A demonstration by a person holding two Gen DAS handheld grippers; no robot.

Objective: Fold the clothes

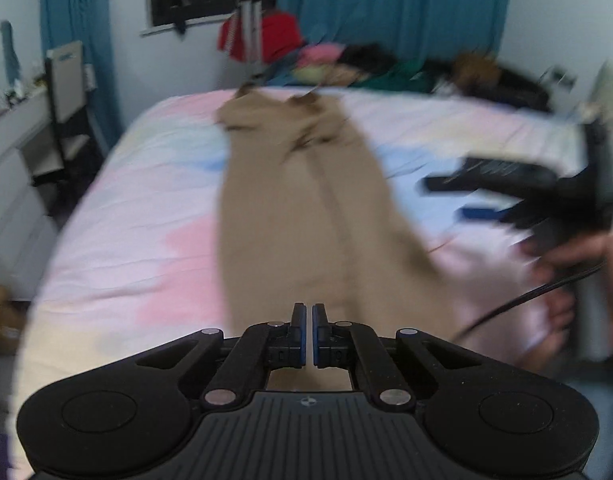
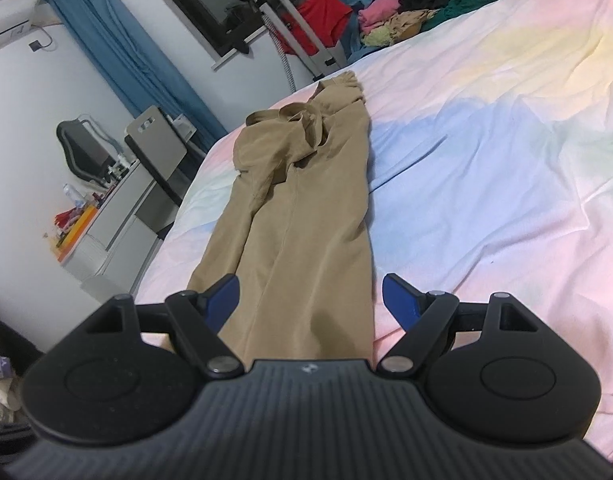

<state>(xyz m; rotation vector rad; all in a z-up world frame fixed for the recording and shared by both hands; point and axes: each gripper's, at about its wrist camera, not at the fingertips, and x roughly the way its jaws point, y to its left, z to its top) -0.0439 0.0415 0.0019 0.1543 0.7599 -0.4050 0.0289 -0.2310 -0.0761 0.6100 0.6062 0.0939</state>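
Between the right gripper's [image 2: 311,300] wide-spread blue fingers [image 2: 400,300] lie the leg ends of the tan trousers [image 2: 306,208], stretched lengthwise, leg on leg, along the pastel bedsheet [image 2: 486,140]. The left gripper [image 1: 309,332] hovers over the same end, fingers together on nothing. Seemingly the hems await a pinch and lift toward the waistband; only the blurred left view shows the person's hand [image 1: 566,256] holding the right gripper.

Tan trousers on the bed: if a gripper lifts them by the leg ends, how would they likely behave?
The tan trousers lie flat and creased, so they would probably drape limply. Their length suggests the waist would drag along the bedsheet. The open right gripper straddles the legs, which might bunch when pinched.
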